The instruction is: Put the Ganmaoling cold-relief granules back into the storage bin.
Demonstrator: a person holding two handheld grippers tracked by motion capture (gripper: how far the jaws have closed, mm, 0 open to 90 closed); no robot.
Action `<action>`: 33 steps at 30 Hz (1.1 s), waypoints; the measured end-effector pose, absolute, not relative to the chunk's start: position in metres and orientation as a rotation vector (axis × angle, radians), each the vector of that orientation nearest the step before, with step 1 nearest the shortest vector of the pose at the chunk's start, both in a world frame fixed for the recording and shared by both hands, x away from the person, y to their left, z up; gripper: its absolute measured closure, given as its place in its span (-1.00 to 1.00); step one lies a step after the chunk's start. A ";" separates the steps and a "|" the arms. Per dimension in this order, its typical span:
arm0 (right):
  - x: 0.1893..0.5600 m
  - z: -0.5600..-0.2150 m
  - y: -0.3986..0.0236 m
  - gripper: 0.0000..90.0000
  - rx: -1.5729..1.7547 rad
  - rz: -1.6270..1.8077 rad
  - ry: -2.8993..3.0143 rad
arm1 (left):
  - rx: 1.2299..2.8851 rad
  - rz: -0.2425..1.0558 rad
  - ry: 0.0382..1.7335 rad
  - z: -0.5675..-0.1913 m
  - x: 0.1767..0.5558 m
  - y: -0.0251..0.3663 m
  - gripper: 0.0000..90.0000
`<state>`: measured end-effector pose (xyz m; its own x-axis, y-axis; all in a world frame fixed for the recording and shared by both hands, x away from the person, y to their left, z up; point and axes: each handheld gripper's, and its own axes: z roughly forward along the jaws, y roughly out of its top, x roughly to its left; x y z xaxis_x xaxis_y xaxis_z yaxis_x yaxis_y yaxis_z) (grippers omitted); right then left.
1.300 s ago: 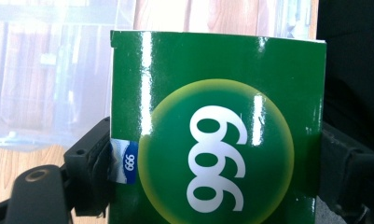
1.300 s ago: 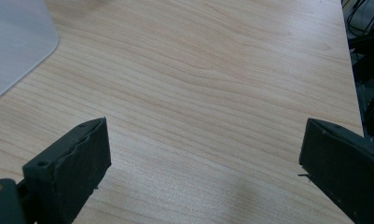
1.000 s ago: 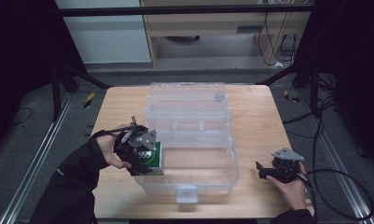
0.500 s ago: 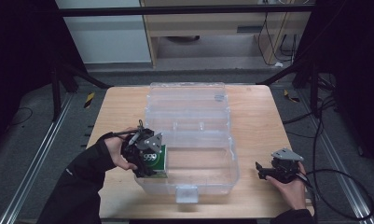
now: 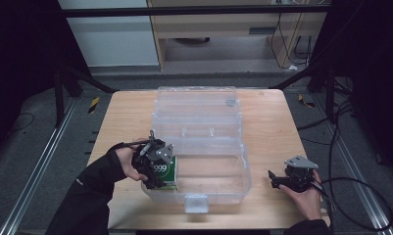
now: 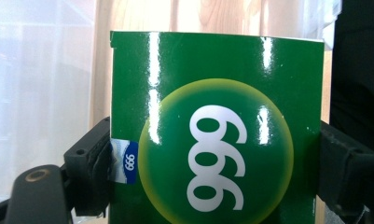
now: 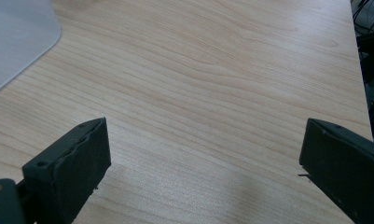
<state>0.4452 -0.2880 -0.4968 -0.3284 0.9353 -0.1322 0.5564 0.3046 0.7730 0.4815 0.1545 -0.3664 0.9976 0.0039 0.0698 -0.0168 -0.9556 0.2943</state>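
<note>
A person at a wooden table (image 5: 120,117) works two hand-held grippers; at lower left of the high view the left gripper (image 5: 157,164) clamps a green box (image 5: 165,170) marked "999", its jaws pressed against the box's two sides, as the left gripper view shows close up (image 6: 217,130); the box sits at the lower-left corner of a clear plastic bin (image 5: 233,181), just at or over the bin's wall, seemingly on its way inside.

At lower right the right gripper (image 5: 277,180) rests near the table edge, jaws wide apart with nothing between them; its own view looks along bare wood (image 7: 212,93).

Risks, as a judgement: the box is glossy and could slip if the grip loosens early; its lower edge might catch on the bin's rim and tip; pushing against the light bin could slide it, since the other gripper is not bracing it.

The bin's open lid (image 5: 196,105) lies flat toward the upper centre; the table is pale grained wood; around it the room is dark, with black frame posts, cables at right, and a grey floor.
</note>
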 end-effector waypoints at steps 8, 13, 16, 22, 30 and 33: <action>0.446 -0.498 -0.288 -0.95 1.312 0.837 2.000 | 2.852 0.079 0.016 -0.381 0.484 0.156 -0.68; 0.446 -0.498 -0.288 -0.95 1.312 0.838 2.002 | 2.856 0.071 0.026 -0.389 0.484 0.156 -0.68; 0.446 -0.498 -0.288 -0.95 1.311 0.837 2.003 | 2.859 0.065 0.030 -0.392 0.485 0.156 -0.68; 0.446 -0.498 -0.288 -0.95 1.314 0.837 2.005 | 2.863 0.066 0.039 -0.398 0.485 0.155 -0.69; 0.446 -0.498 -0.288 -0.96 1.312 0.836 2.006 | 2.854 0.074 0.046 -0.400 0.484 0.156 -0.71; 0.446 -0.498 -0.287 -0.96 1.316 0.834 2.007 | 2.842 0.067 0.052 -0.398 0.484 0.157 -0.73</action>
<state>0.4460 -0.2874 -0.4982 -0.3355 0.9322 -0.1359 0.5613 0.3137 0.7659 0.4840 0.1573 -0.3981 0.9982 0.0428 0.0408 0.0289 -0.9550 0.2951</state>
